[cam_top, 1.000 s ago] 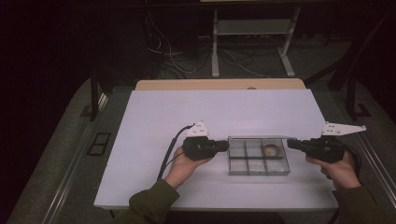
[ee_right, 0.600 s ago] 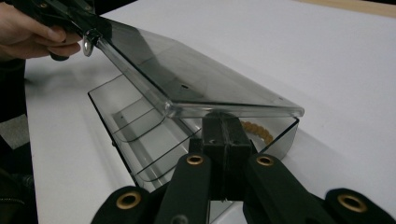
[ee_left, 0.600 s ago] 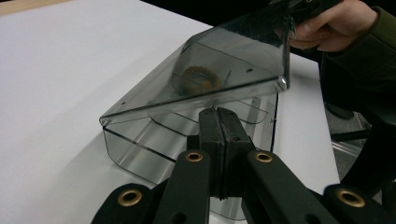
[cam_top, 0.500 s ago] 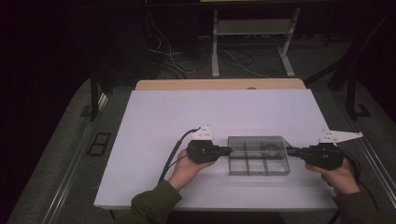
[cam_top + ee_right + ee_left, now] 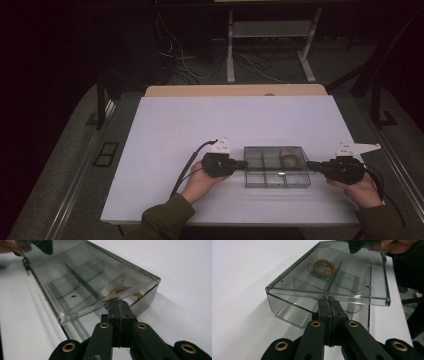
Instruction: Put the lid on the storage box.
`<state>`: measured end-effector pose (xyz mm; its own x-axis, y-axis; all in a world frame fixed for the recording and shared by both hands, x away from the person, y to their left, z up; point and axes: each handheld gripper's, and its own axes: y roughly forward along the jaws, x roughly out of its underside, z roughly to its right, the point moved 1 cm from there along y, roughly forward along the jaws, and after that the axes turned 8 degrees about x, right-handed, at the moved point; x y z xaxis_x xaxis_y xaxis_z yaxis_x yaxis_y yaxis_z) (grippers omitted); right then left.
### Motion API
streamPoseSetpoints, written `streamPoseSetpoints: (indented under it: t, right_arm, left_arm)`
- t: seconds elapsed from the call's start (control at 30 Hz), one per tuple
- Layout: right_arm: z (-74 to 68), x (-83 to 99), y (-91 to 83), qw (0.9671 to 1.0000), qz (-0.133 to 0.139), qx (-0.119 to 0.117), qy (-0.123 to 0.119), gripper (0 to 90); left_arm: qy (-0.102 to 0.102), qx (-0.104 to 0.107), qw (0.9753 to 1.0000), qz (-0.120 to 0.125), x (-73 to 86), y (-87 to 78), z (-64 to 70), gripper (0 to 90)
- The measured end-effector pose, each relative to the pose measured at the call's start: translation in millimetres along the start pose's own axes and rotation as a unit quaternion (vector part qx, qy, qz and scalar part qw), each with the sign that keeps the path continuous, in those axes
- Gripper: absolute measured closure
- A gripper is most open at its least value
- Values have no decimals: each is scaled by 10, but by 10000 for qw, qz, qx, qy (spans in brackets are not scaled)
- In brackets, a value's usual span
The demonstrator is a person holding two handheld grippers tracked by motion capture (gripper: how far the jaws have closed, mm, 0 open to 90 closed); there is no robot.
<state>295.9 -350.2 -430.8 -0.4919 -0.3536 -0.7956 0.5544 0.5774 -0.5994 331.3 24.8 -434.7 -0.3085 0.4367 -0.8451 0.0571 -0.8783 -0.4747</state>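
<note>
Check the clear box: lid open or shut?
Shut. The lid lies flat on the clear box, its rim overhanging the walls in both gripper views; a ring shows through it.

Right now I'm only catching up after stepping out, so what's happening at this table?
A person holds a gripper in each hand at the two short ends of a clear compartment box on the white table. The left gripper and the right gripper each have their jaws pressed together, tips tucked just under the lid's overhanging edge. The lid is down. A brownish ring lies in one compartment.
</note>
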Motion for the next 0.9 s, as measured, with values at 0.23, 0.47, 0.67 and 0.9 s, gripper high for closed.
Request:
streamPoseSetpoints:
  t: [0.23,0.47,0.67,0.9]
  right_arm:
    - [24,33,42,9999,-134,53,-46,891]
    - [41,55,58,9997,-222,68,-12,891]
    - [65,78,81,9996,-281,99,26,891]
    - [65,82,82,9995,-311,100,47,891]
  left_arm:
    - [30,-61,9999,-111,26,28,-14,891]
    - [36,-149,9996,-240,53,37,-43,891]
    - [71,-235,9989,-387,72,37,-63,891]
    - [46,-261,9989,-394,80,39,-66,885]
